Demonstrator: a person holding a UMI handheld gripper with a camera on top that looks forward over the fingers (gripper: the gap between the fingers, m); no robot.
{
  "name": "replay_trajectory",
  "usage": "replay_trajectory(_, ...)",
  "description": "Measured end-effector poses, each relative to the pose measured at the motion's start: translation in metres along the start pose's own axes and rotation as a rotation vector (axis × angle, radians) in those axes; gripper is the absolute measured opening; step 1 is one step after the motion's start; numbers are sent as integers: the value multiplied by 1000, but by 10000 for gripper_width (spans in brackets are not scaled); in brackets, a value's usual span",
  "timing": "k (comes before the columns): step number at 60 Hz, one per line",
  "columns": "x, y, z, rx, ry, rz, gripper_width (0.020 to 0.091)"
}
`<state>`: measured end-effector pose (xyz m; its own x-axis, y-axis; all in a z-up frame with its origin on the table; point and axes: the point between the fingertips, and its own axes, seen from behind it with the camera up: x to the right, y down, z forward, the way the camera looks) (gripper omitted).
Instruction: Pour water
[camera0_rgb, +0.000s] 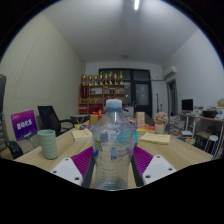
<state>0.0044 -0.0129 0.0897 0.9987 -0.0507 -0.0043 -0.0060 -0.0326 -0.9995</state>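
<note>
Gripper view along the two fingers, looking across a wooden table (175, 152) into an office room. The gripper (113, 160) holds a clear plastic water bottle (113, 143) upright between its fingers. The purple pads (82, 159) on the inner faces meet the bottle's left and right sides with no gap visible, so the fingers are closed only as far as the bottle's width and appear to press on it from both sides. The white outer parts of the fingers splay out to the near left and near right of the bottle.

The bottle stands directly between the fingers and fills the middle of the scene. Its pale blue cap (114, 103) is on, and its ribbed transparent body shows the table and room through it. Whether the bottle's base rests on the table cannot be told, as the base is hidden.

On the table to the left of the bottle, well apart from the fingers, stands a pale green cup (48, 144). Farther left is a purple sign (25, 125) with white lettering, beside a dark office chair (53, 119). Small boxes (82, 132) and other items lie on the far part of the table beyond the bottle. Against the far wall stands a shelf unit (104, 92) holding rows of objects.
</note>
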Motion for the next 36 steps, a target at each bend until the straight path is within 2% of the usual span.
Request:
replay_trajectory(5, -11, 0, -2, 2, -26, 9, 584)
replay_trajectory(6, -12, 0, 1, 4, -32, 12, 556)
replay_trajectory(8, -16, 1, 1, 11, -38, 13, 560)
replay_trajectory(9, -16, 2, 1, 10, -40, 3, 520)
replay_trajectory(11, -19, 2, 0, 11, -51, -18, 521)
replay_trajectory(12, -21, 2, 0, 6, -60, -31, 487)
replay_trajectory(14, -18, 0, 2, 1, -80, -53, 490)
replay_trajectory(15, -28, 1, 3, 4, -80, -64, 459)
replay_trajectory(21, -33, -17, 7, 32, -75, -232, 459)
replay_trajectory(24, -27, -43, 13, 57, -67, -365, 457)
replay_trajectory(33, -51, -101, 47, 135, -30, -896, 458)
replay_trajectory(36, -82, -114, 65, 173, -8, -1096, 459)
